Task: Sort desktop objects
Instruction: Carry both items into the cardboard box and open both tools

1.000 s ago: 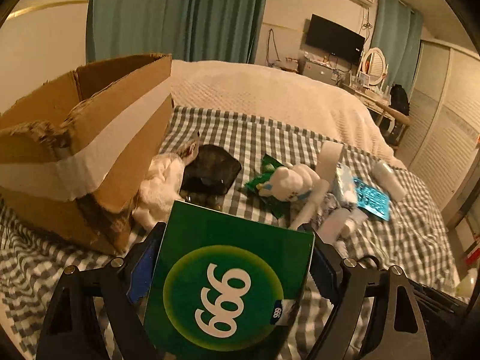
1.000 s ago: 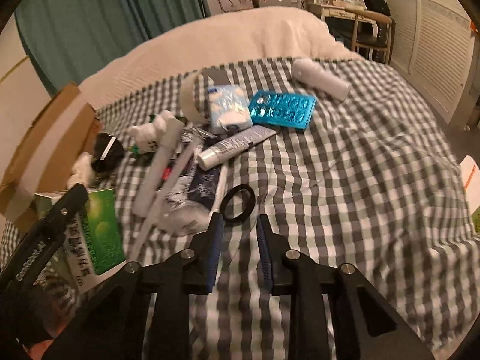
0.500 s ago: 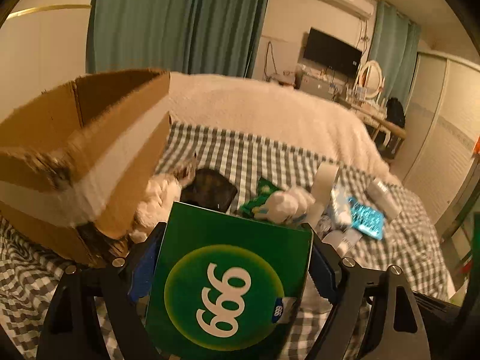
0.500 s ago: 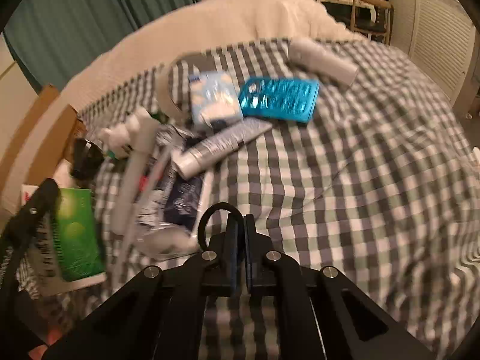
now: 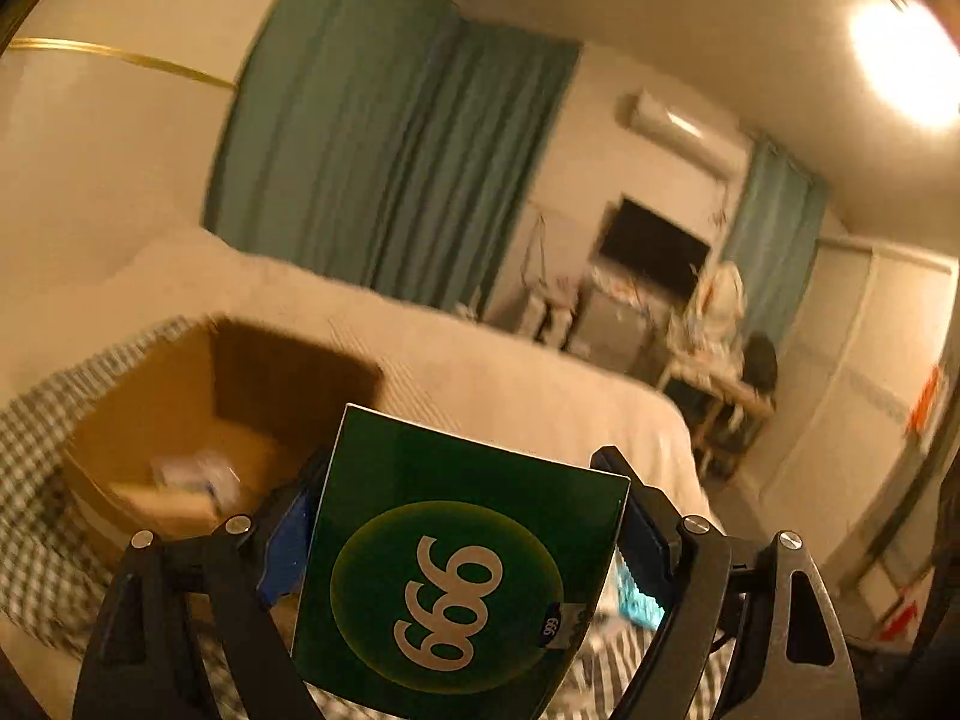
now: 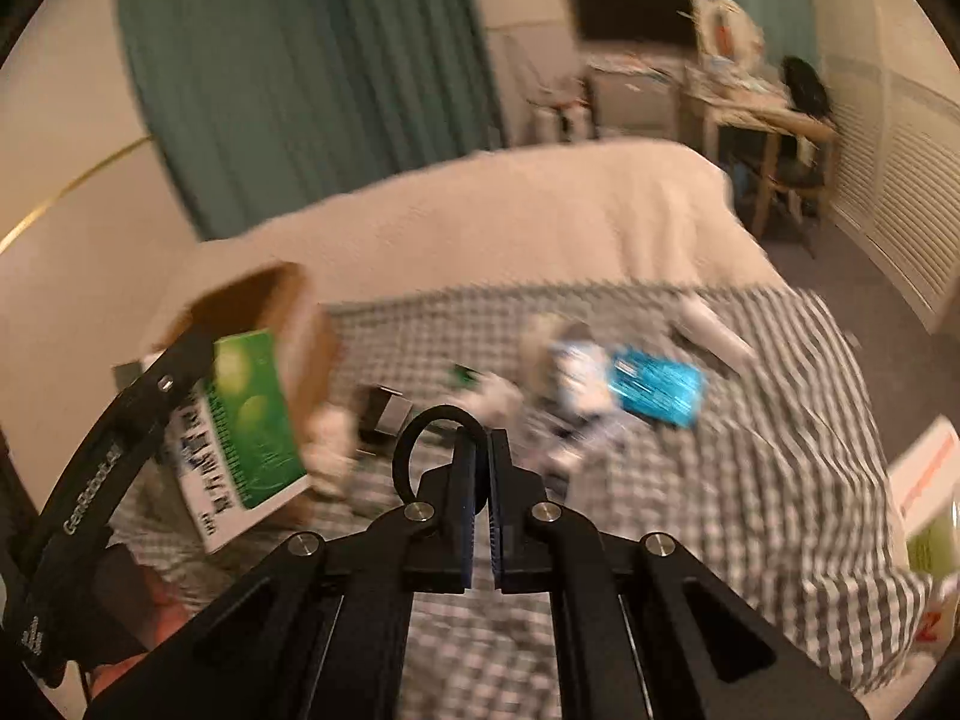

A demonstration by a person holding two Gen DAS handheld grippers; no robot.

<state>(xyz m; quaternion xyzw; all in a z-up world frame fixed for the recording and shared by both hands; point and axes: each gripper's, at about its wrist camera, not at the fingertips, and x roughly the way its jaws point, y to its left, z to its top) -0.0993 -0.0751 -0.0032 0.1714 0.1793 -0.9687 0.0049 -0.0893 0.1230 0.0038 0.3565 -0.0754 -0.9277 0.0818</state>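
Your left gripper [image 5: 462, 540] has its jaws wide and clamped on one green box [image 5: 456, 564]: glossy dark green face, a lighter green circle on it, "999" in white read upside down, small grey tab at the lower corner. It's held in the air over the near edge of one open cardboard box [image 5: 198, 420], which sits on the bed [image 6: 690, 480] at the left. In the right wrist view the same green box [image 6: 252, 408] shows a white side panel with dark print.

Your right gripper [image 6: 479, 450] has its jaws pressed together on one black ring [image 6: 420, 438], a thin loop sticking up left of the tips.

On the checked bedcover, count is rough (motion blur): one teal blister pack [image 6: 657, 393], one white cylinder [image 6: 711, 327], one pale blue-and-white packet [image 6: 579, 372], plus a blurred heap you can't separate. Something pale lies inside the cardboard box, too blurred to identify.
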